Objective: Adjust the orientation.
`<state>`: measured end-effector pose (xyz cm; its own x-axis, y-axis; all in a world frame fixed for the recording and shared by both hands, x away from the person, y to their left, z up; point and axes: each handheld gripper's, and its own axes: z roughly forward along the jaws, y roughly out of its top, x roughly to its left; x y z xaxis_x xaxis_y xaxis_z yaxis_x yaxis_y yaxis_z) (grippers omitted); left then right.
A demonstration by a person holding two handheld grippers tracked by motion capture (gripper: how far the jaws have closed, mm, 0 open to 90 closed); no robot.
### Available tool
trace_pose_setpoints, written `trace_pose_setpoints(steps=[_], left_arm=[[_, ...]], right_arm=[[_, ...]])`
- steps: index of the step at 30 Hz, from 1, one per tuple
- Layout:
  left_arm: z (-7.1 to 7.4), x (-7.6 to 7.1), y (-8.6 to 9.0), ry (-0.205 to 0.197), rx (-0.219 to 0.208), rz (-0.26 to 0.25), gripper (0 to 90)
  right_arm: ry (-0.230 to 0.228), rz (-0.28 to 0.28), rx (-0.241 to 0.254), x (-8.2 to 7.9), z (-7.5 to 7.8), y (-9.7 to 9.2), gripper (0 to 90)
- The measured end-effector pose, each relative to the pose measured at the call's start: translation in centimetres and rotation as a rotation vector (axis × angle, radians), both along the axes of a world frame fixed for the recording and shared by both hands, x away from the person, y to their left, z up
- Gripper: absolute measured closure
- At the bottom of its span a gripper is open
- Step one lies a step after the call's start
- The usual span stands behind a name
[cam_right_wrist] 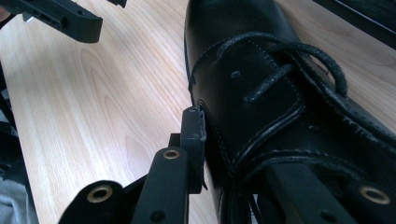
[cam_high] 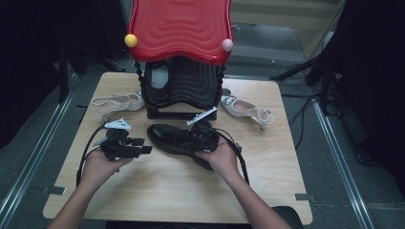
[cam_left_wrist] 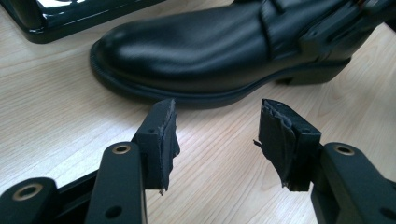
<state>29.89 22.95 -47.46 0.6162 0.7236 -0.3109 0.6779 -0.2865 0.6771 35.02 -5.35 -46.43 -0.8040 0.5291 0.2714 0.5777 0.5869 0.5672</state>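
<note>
- Three shoes lie on the pale wooden table point(cam_high: 267, 162) in the high view: a glossy black leather lace-up shoe point(cam_high: 165, 137) near the middle, a pale strappy sandal point(cam_high: 117, 101) at the far left and a second pale sandal point(cam_high: 246, 109) at the far right.
- Behind the black shoe stands a tall black ribbed stand with a wavy red plastic top point(cam_high: 180, 28), with a yellow ball point(cam_high: 131, 40) and a pink ball point(cam_high: 227, 45) at its front corners; its base is close to the shoe's far side.
- The shoe's long axis runs across the table, toe toward the left, heel toward the right and slightly nearer the person.
- The right gripper point(cam_high: 198, 138) sits on the shoe's rear half, and the left gripper point(cam_high: 143, 148) lies just left of the toe, apart from it.
- Left gripper view: its two worn black pads point(cam_left_wrist: 161, 140) stand wide apart over bare wood, nothing between them. The shoe's rounded toe point(cam_left_wrist: 154, 51) lies just ahead, its side turned to the camera, toe at the left. The stand's shiny black base point(cam_left_wrist: 56, 23) shows at the top left, and the other gripper point(cam_left_wrist: 336, 28) rests on the shoe at the top right.
- Right gripper view: the tongs are clamped on the shoe's upper point(cam_right_wrist: 261, 93) near the black laces point(cam_right_wrist: 289, 60), one pad point(cam_right_wrist: 192, 140) pressed against the outer side, the other finger reaching into the opening. The toe points away, toward the top of the view. The left gripper's jaw tip point(cam_right_wrist: 70, 18) shows at the top left.
- No brand, label or writing can be read in any view.
</note>
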Motion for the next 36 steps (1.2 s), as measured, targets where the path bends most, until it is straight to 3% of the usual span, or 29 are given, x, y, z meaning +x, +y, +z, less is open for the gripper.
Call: trace_pose_setpoints(steps=[3,7,9,12,13,15,17,19,22,23,27,29,36], left_arm=[[-0.1,0.3,-0.5,-0.017,0.008,-0.015,59.8],[-0.4,0.6,-1.1,-0.026,0.019,-0.009,66.2],[-0.6,0.7,-1.2,-0.016,-0.005,-0.002,68.3],[-0.7,0.6,-1.5,-0.012,0.001,-0.014,70.9],[-0.7,0.5,-1.5,0.010,-0.006,-0.009,73.4],[-0.9,0.4,-1.6,0.026,-0.033,-0.028,79.5],[-1.0,0.1,-1.9,-0.007,0.006,-0.043,83.7],[-1.0,0.2,-2.1,0.004,0.006,-0.052,84.0],[-0.9,0.1,-2.5,-0.011,0.016,-0.060,89.1],[-0.8,0.0,-2.8,-0.024,0.013,-0.059,89.1],[-0.8,0.2,-3.1,-0.021,0.003,-0.066,89.1],[-0.9,0.3,-3.5,-0.028,0.007,-0.069,89.1],[-1.3,0.7,-4.8,-0.052,0.012,-0.080,88.6]], right_arm=[[-0.014,0.005,-0.004,0.1,-0.4,0.6,78.5],[-0.017,0.002,-0.002,0.0,-0.7,0.7,77.4],[-0.017,0.004,0.003,-0.1,-0.8,0.6,75.4],[0.011,0.026,0.018,-0.1,-0.9,0.5,70.9],[-0.026,0.037,0.005,-0.4,-0.8,0.3,70.9],[-0.018,0.040,0.011,-0.4,-0.7,0.0,69.7],[-0.013,0.043,0.023,-0.4,-0.5,-0.5,68.6],[-0.019,0.044,0.030,-0.5,-0.3,-0.8,68.6],[-0.032,0.044,0.064,-0.7,0.5,-2.2,70.1],[-0.043,0.052,0.077,-0.9,1.2,-3.3,76.5],[-0.092,0.062,0.055,-0.9,1.8,-4.9,86.2],[-0.090,0.009,0.051,-0.4,1.8,-6.3,90.0],[-0.119,-0.095,0.050,0.8,1.4,-8.9,90.0]])
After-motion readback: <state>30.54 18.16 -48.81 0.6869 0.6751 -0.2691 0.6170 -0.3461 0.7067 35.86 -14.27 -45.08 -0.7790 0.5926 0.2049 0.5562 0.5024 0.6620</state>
